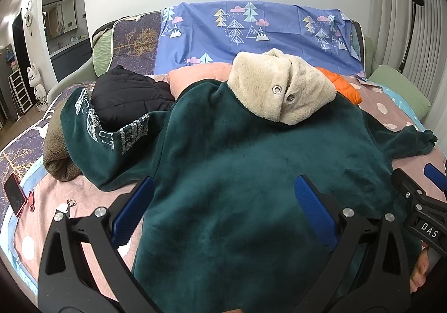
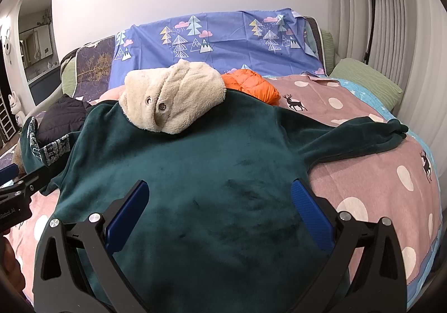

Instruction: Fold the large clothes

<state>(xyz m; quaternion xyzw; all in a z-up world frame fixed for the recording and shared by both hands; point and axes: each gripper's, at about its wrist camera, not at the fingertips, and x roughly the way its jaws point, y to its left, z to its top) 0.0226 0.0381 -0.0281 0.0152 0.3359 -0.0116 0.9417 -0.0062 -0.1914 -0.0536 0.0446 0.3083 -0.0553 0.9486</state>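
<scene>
One green fleece hoodie [image 1: 237, 173] lies flat, back up, across the bed [image 1: 83, 201], cream-lined hood [image 1: 282, 86] at 12 o'clock and folded down onto the back.

Left claw [image 1: 223, 209]: jaws spread wide, nothing gripped, hovering over the hoodie's lower back. Right claw [image 2: 220, 215]: same, wide open and empty, over the lower back nearer the hoodie's right edge.

Left view only:
- hoodie's left sleeve with printed lettering [image 1: 92, 123] at 9 o'clock, draped partly over a black puffer jacket [image 1: 128, 95]
- brown fleece bundle [image 1: 56, 153] tucked under that sleeve
- one red-cased phone [image 1: 15, 195] on the bed at 8 o'clock
- right claw's tip visible at 3 o'clock

Right view only:
- right sleeve [image 2: 357, 134] fully laid out toward 3 o'clock, cuff on the pink dotted bedcover
- two deer prints on the cover, more of the green pillow [image 2: 368, 81] at 2 o'clock
- left claw's edge at 9 o'clock

Both views: one orange puffer [image 2: 251, 84] behind the hood, blue tree-print sheet [image 2: 223, 42] over the headboard at 12 o'clock, one black floor lamp [image 2: 370, 6] at 1–2 o'clock.

Count: 4 garments, 2 claws, 1 phone, 1 lamp.
</scene>
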